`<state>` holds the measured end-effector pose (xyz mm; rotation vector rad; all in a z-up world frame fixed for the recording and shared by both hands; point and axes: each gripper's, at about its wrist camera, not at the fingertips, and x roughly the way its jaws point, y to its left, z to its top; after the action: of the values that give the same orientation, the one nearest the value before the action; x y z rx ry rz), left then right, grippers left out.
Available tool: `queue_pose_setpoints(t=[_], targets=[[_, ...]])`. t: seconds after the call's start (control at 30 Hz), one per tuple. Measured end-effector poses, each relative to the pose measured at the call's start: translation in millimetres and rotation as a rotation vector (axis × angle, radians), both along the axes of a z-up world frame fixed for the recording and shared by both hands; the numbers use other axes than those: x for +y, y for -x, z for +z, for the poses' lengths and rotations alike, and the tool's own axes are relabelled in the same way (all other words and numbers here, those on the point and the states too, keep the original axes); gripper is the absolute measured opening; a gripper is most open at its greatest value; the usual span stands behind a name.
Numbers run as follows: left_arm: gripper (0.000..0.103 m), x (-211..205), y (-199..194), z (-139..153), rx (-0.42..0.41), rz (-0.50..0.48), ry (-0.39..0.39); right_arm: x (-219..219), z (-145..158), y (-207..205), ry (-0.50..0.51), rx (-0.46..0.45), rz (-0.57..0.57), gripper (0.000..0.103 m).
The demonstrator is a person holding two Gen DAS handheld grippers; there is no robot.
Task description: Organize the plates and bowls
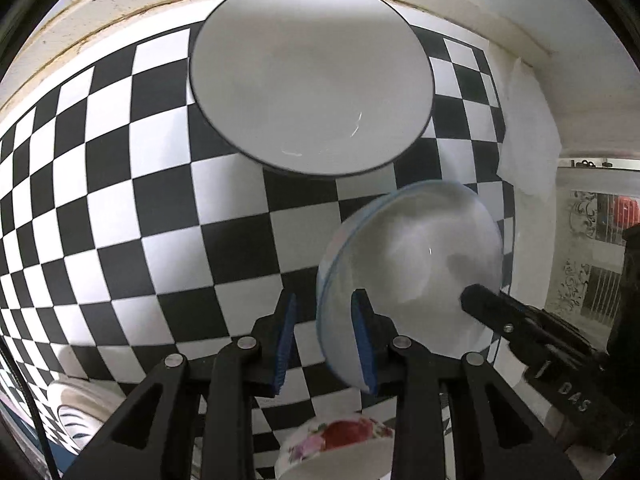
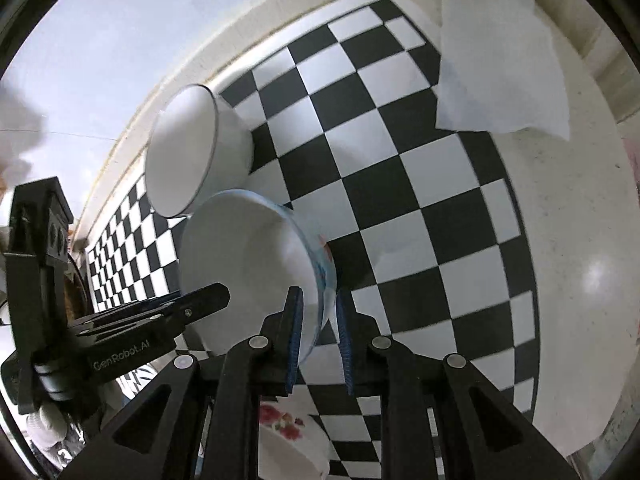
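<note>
Both grippers, left gripper (image 1: 322,344) and right gripper (image 2: 320,340), are pinching opposite rims of the blue-rimmed bowl (image 1: 416,264) | I'm worrying it's slipping (thin grip) onto the black-rimmed bowl (image 1: 312,76)

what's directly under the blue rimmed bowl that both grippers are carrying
Under the blue-rimmed bowl lies the checkered mat, and nearer the camera the rim of a floral bowl. The squares straight beneath it are covered by the bowl itself.
</note>
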<state>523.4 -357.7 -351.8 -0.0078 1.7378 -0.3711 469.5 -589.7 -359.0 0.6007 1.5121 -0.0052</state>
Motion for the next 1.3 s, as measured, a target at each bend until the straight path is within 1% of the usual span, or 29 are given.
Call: queue_pose_setpoints(t=[0.03, 0.1, 0.2, 0.23, 0.27, 0.33, 0.5, 0.6, 0.73, 1.0, 1.17, 1.3], targets=[[0.023, -1, 0, -1, -0.004, -0.001, 0.002, 2, -5, -1, 0.002, 0.008, 0.005, 0.019], [0.021, -2, -1, -2, -0.013, -0.001, 0.003, 2, -13, -4, 0.009, 0.018, 0.008, 0.018], [0.016, -2, -2, -4, -0.017, 0.007, 0.004, 3, -19, -6, 0.009, 0.019, 0.017, 0.012], [0.015, -3, -2, -3, -0.018, 0.009, 0.010, 4, -20, -7, 0.011, 0.020, 0.017, 0.012], [0.015, -3, -2, -2, -0.007, -0.010, 0.021, 5, -20, -8, 0.015, 0.021, 0.021, 0.012], [0.015, -5, -1, -2, -0.019, -0.018, 0.015, 4, -20, -8, 0.023, 0.017, 0.032, 0.011], [0.015, -10, 5, 5, -0.038, -0.022, 0.004, 7, -18, -7, 0.021, 0.020, 0.044, 0.011], [0.015, -11, 9, 14, -0.053, -0.026, 0.005, 10, -14, -5, 0.013, 0.015, 0.048, 0.011], [0.015, -7, 15, 27, -0.074, -0.029, 0.012, 14, -1, -1, 0.010, -0.008, 0.056, 0.011], [0.015, 8, 34, 65, -0.124, -0.034, 0.038, 26, 38, 15, 0.014, -0.063, 0.079, 0.011], [0.015, 24, 54, 88, -0.152, -0.048, 0.056, 41, 64, 36, 0.024, -0.099, 0.082, 0.011], [0.015, 32, 78, 102, -0.173, -0.059, 0.069, 55, 83, 60, 0.041, -0.125, 0.089, 0.011]])
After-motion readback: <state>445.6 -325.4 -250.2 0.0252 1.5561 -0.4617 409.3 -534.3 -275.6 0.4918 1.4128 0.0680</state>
